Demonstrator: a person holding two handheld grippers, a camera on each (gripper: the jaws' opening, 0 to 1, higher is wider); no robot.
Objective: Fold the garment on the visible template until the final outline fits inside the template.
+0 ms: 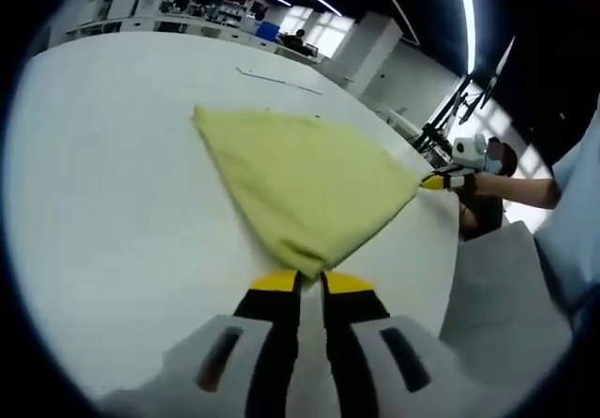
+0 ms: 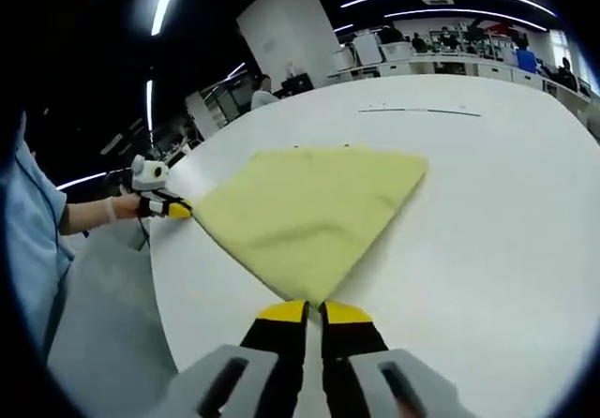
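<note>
We saw the white tabletop (image 1: 112, 202) take up most of both views, running from the lower left of the left gripper view up to its far edge at the upper middle. A thin dark line was marked on it beyond the cloth, at the upper middle of the left gripper view and upper right of centre in the right gripper view. We judged this to be part of the template, though we could not trace its full outline.

The yellow garment (image 1: 300, 179) lay spread on the tabletop at the centre of the left gripper view, and again at the centre of the right gripper view (image 2: 314, 207). It looked like a soft, plain pale-yellow cloth, folded to a roughly triangular shape, smooth with a few shallow creases, its thicker folded edge rolled toward the left tool.

We held it by two corners, which we judged kept the cloth taut and flat so that the next fold could be laid cleanly.

The left tool (image 1: 309, 282) had its yellow-tipped jaws closed together on the near corner of the garment at the lower middle of its view; it also appeared at the left of the right gripper view (image 2: 173, 209).

The right tool (image 2: 314, 310) was likewise pinched closed on its near corner, at the lower middle of its own view.
</note>
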